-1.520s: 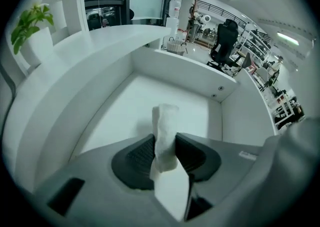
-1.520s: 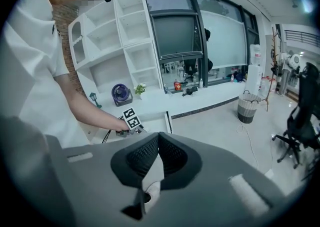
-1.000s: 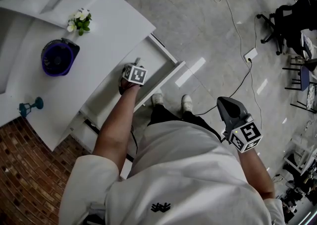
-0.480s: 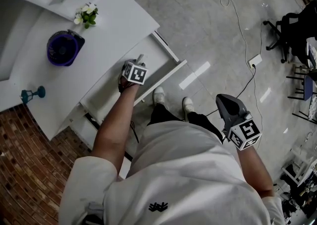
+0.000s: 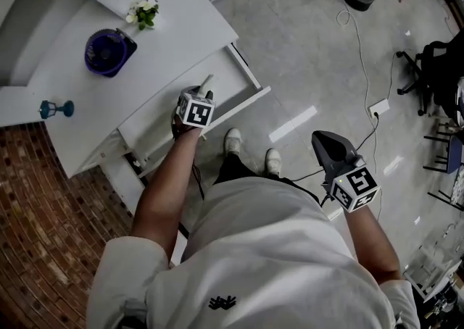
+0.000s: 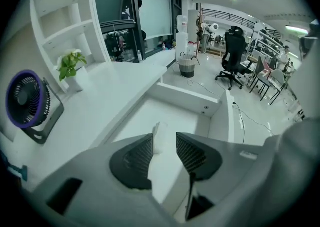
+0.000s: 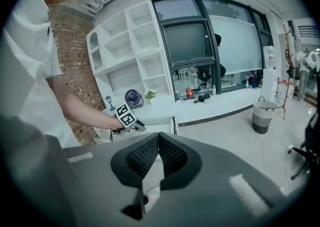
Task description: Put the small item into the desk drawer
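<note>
Grey right claw, pressed together and empty, is held at the person's side, judged unneeded for this step. Farther out, the left claw is lowered over the open drawer so that its load is placed within the walls. The white small item is seen between the pads, against one with a gap at the other. The jaws are closing, but nothing is pinched. Whether the item rests on the drawer floor cannot be told. Beyond, a purple fan and a potted plant are carried by the counter.
</note>
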